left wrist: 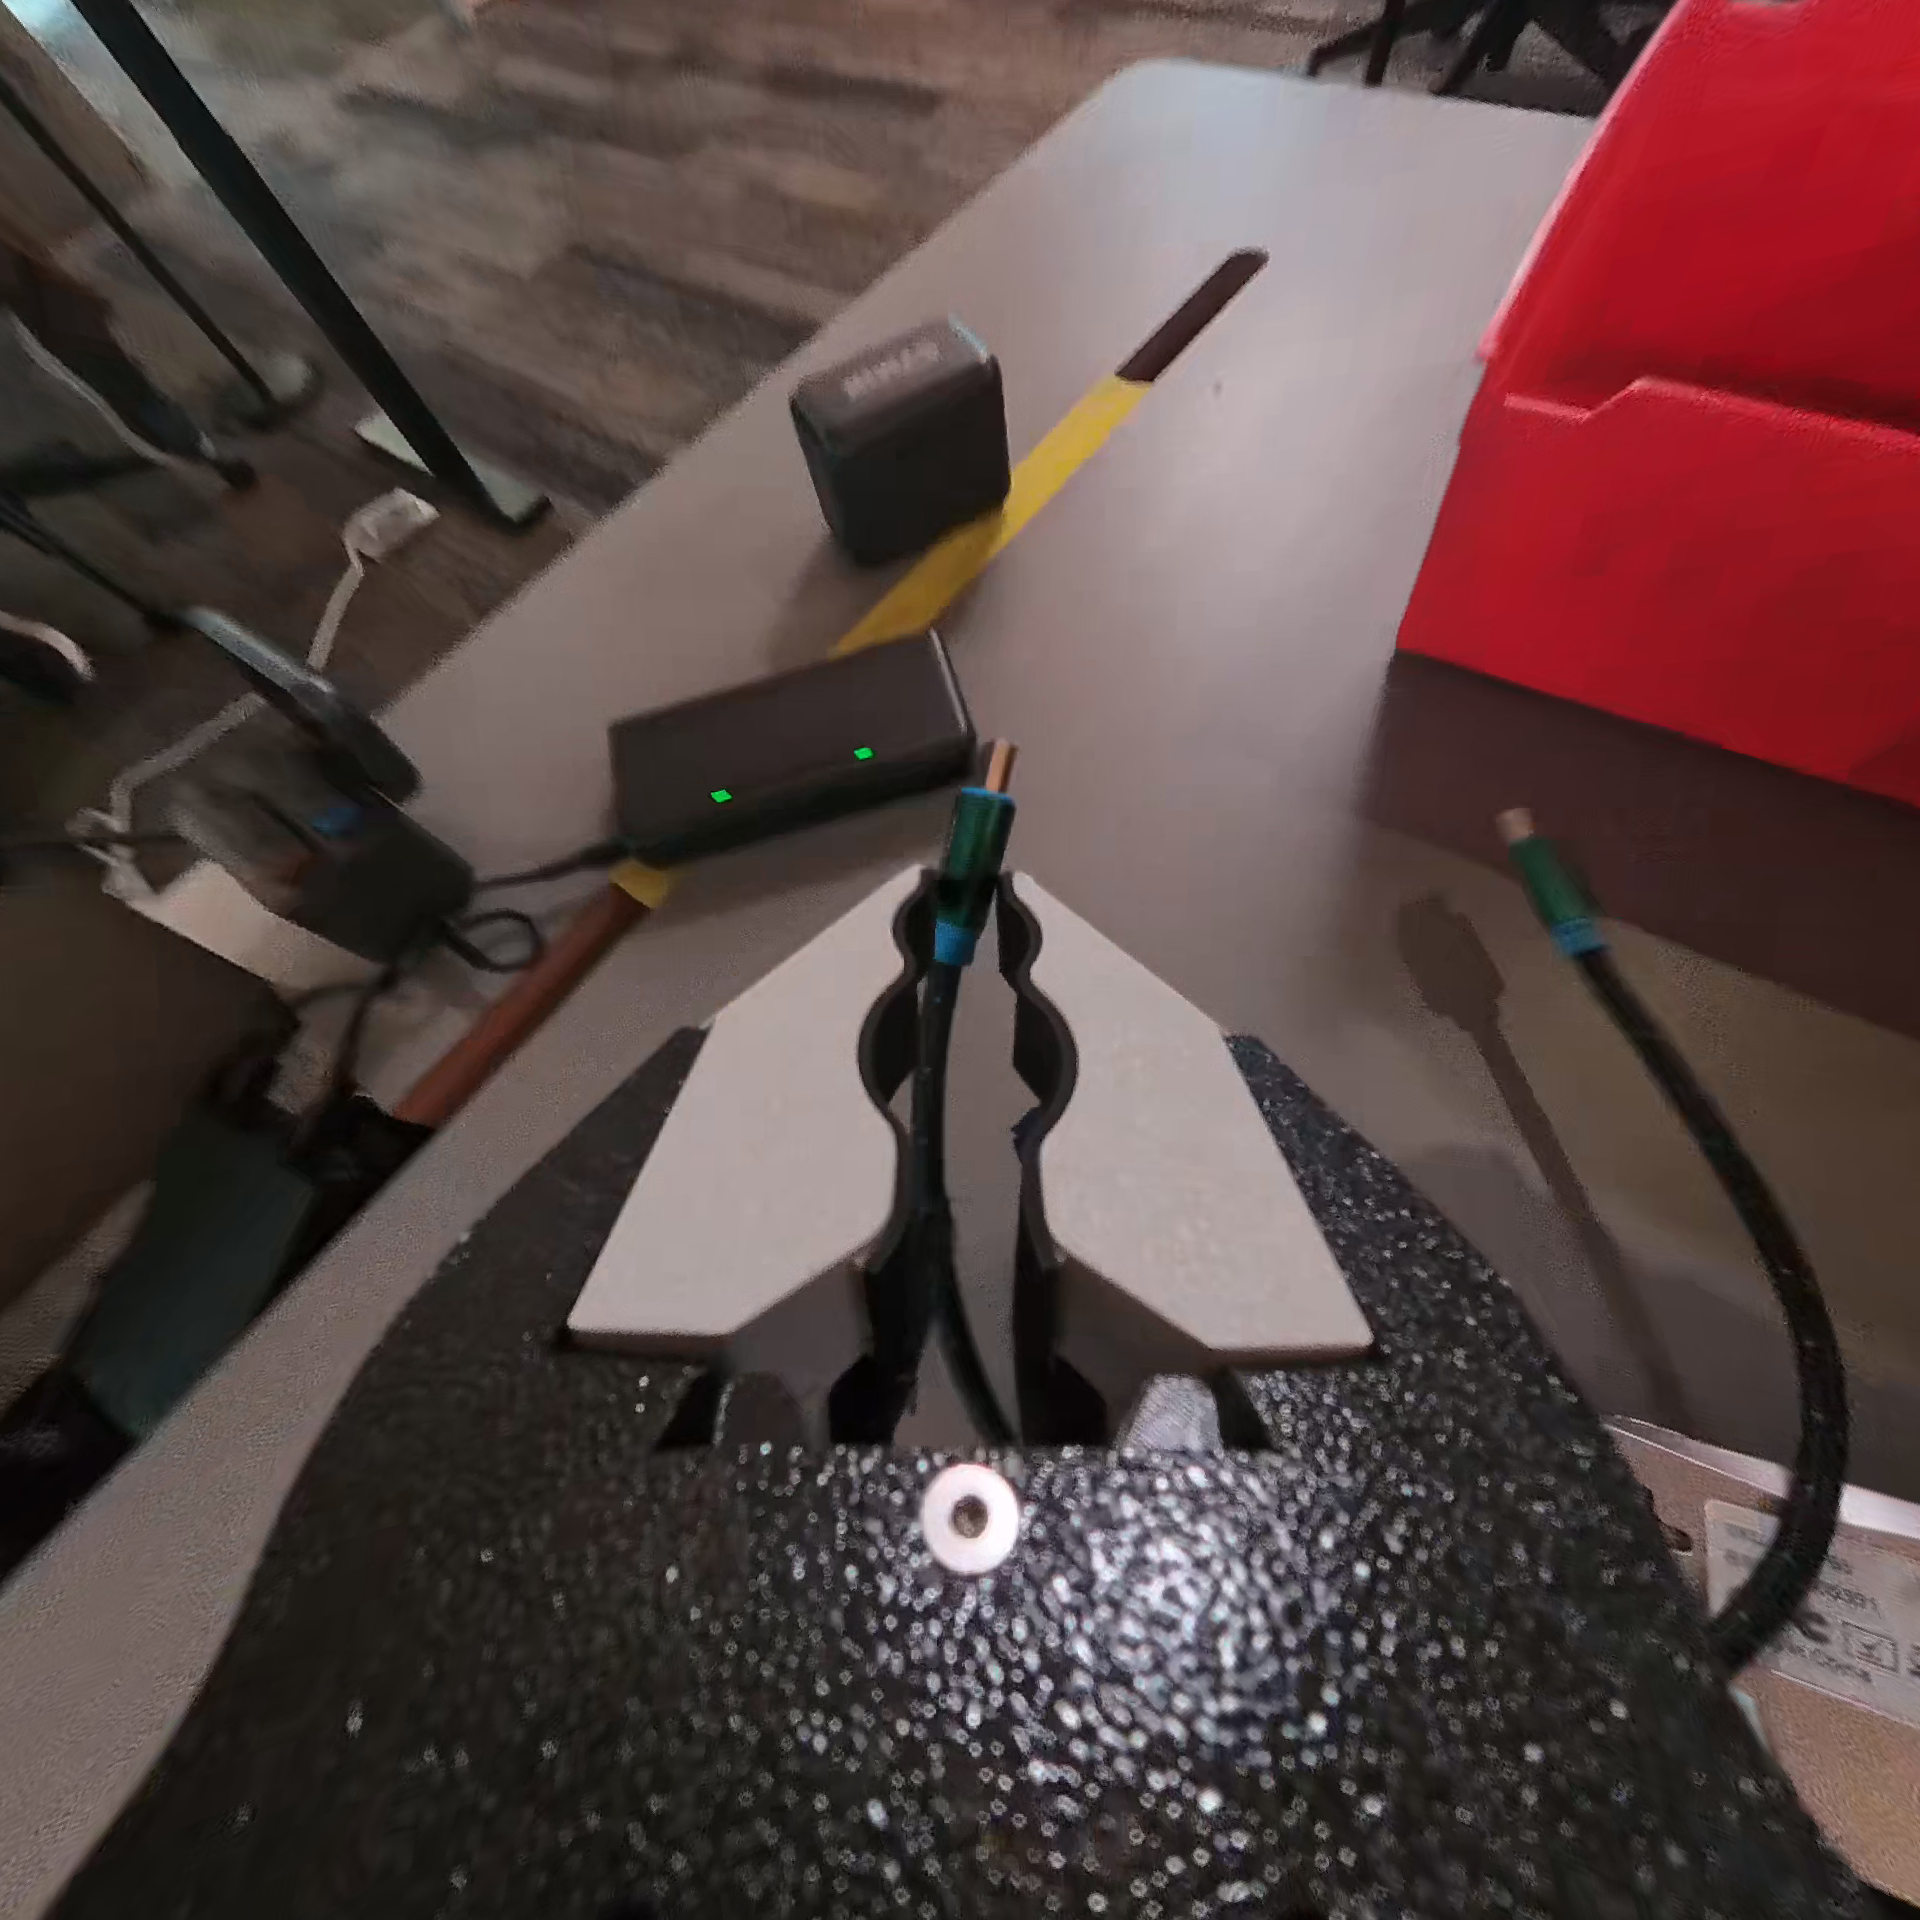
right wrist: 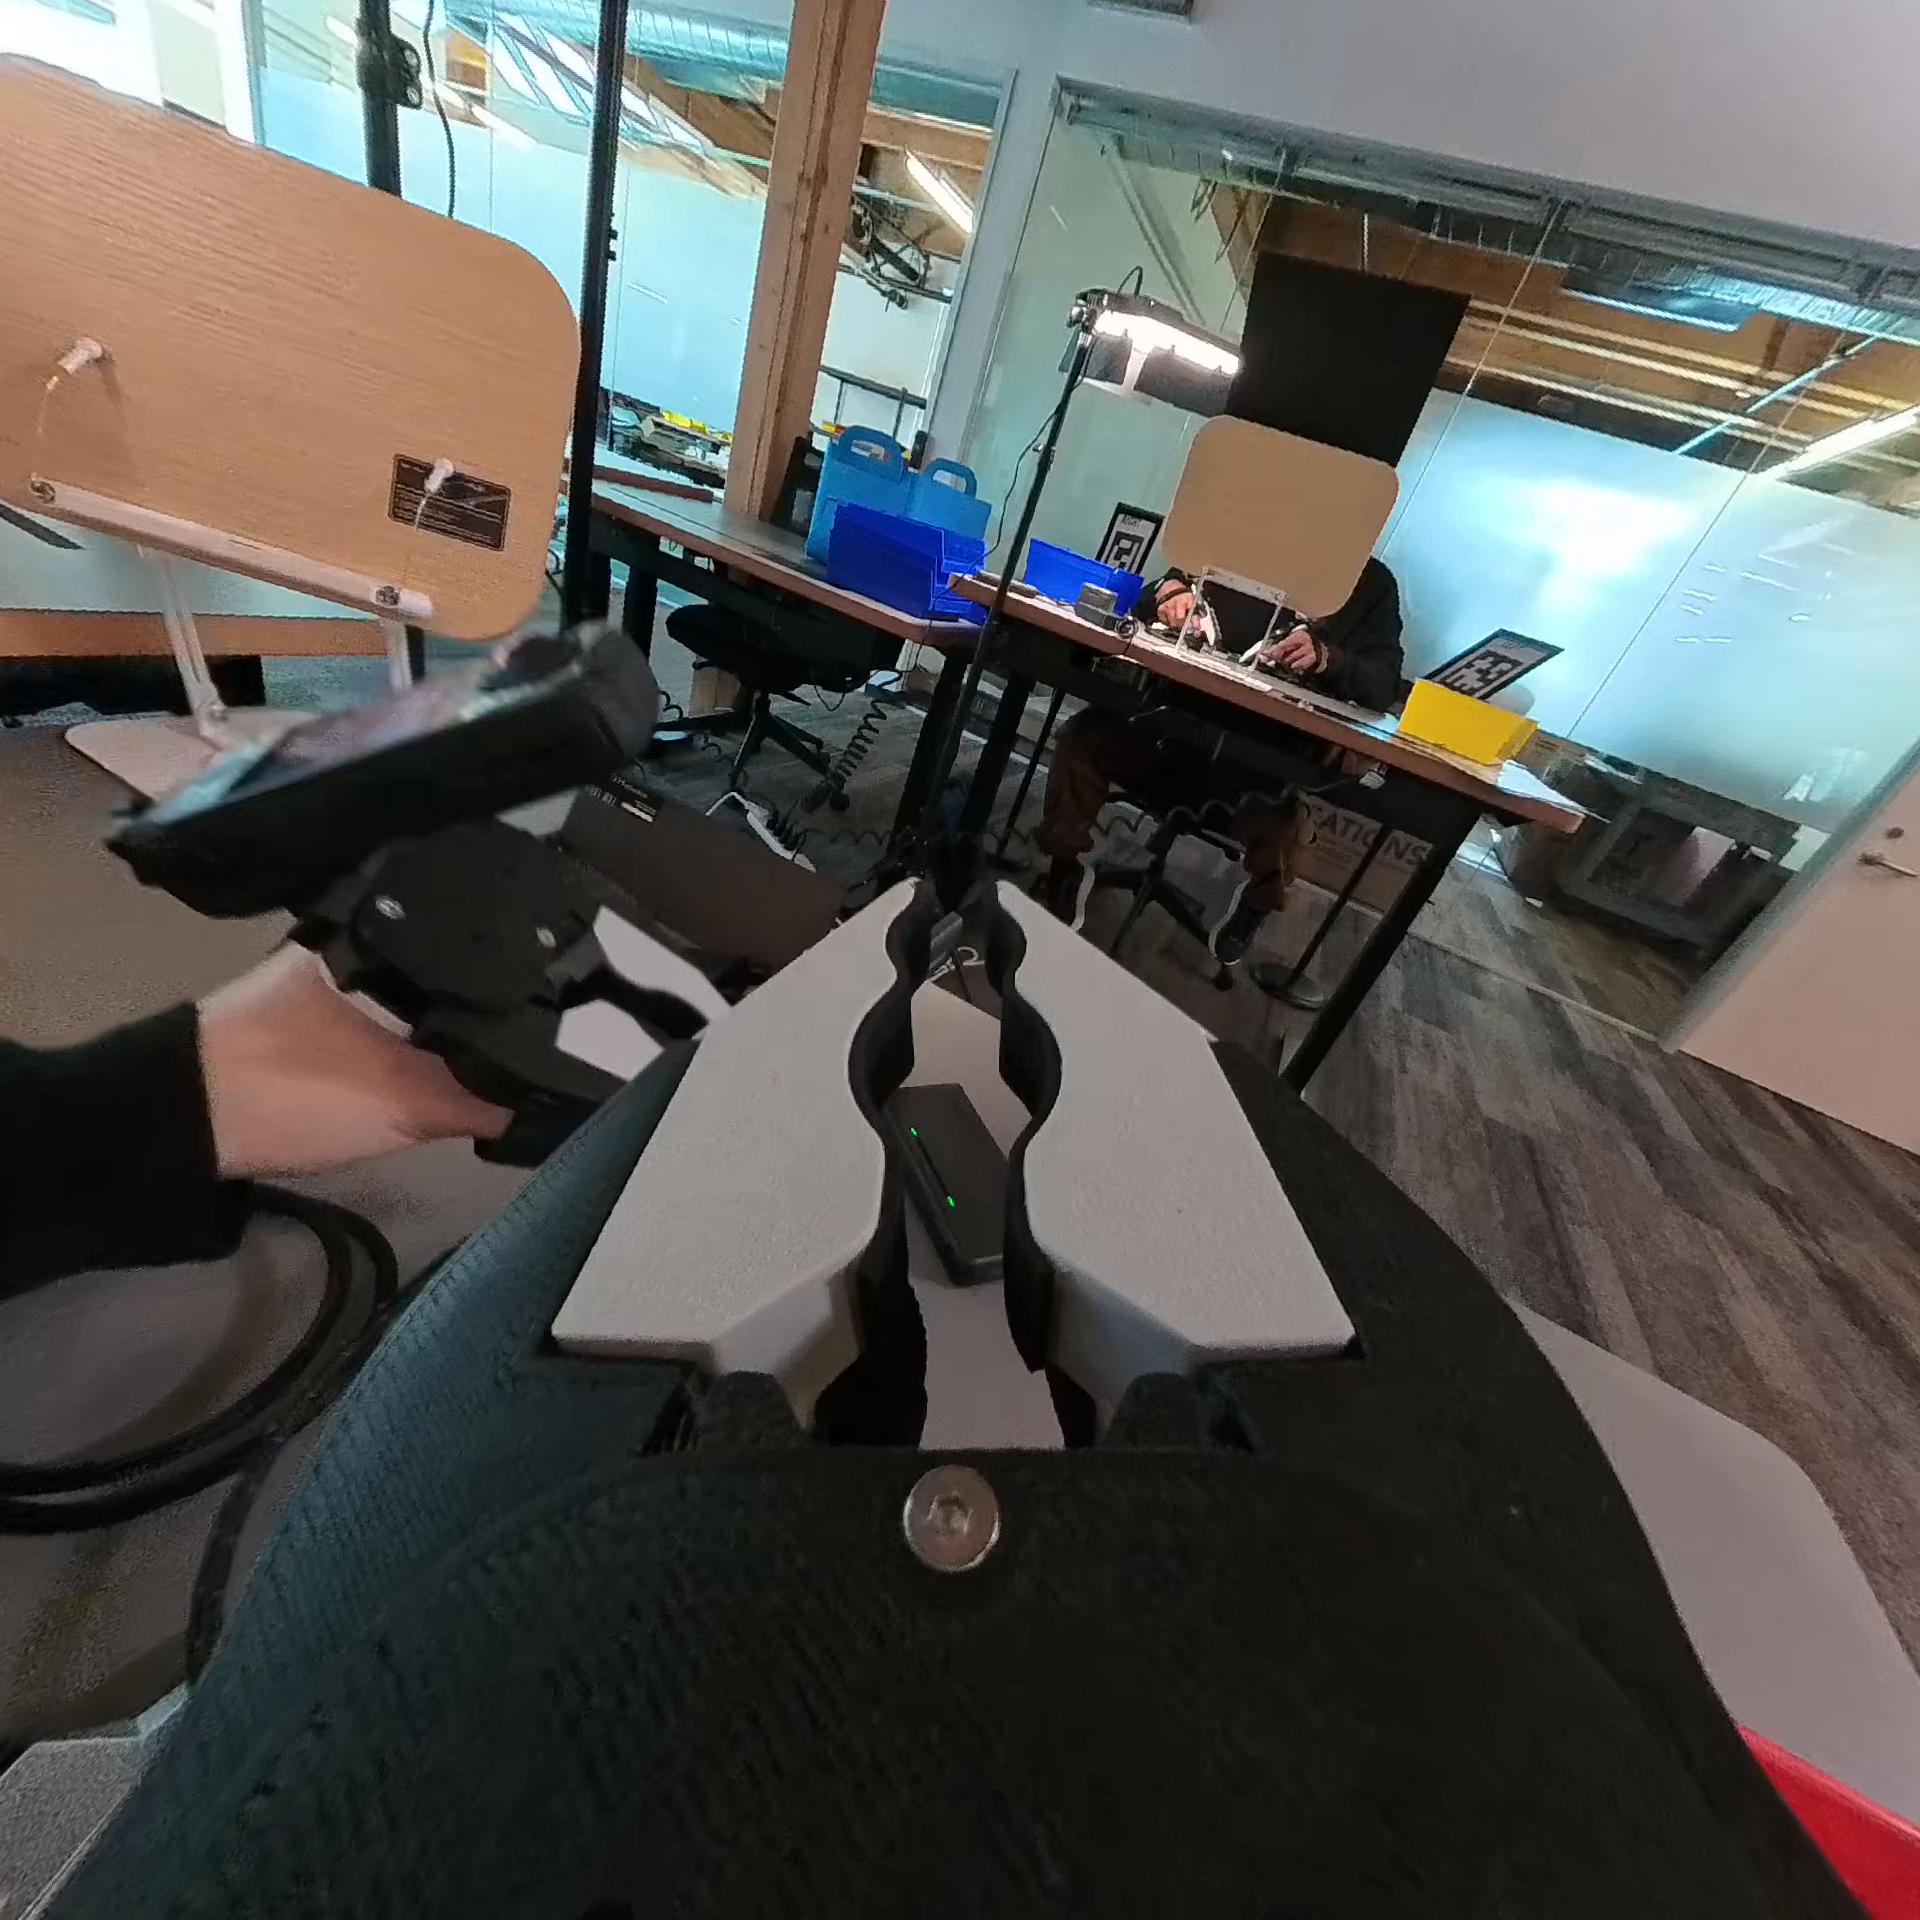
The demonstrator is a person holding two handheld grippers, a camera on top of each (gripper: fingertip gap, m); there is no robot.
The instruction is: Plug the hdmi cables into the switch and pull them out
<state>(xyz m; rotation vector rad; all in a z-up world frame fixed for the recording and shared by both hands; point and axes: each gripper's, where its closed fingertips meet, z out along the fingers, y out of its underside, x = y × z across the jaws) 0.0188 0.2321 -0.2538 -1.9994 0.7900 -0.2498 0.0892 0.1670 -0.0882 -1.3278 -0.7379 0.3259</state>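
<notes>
Two HDMI cables with green plug housings, blue collars and black braided cords are counted in the left wrist view. The first green-housed plug [left wrist: 977, 842] is clamped between the jaws of the left gripper [left wrist: 961, 894], its gold metal tip pointing past the fingertips toward the flat black rectangular switch [left wrist: 790, 743], which is near the tip but not touched by it. The second green-housed plug [left wrist: 1543, 883] is held above the grey tabletop [left wrist: 1247, 520] to the right, free of any gripper, its cord arching down toward the near edge, where the cord's end is cut off behind the gripper body.

Two green lights are seen on the switch. One black cube-shaped adapter [left wrist: 904, 447] stands farther back on one yellow tape strip [left wrist: 1039, 488] that runs toward the far edge. One red plastic bin [left wrist: 1714, 416] is cut off at the right side. A dark hub with white and black leads at the left edge is blurred and hard to make out.

In the right wrist view, the jaws of the right gripper [right wrist: 956, 904] are drawn nearly together; whether anything is pinched there cannot be told against the dark background. The switch is seen through the gap lower down, partly hidden by the fingers. The left gripper is carried by one hand [right wrist: 332, 1070].
</notes>
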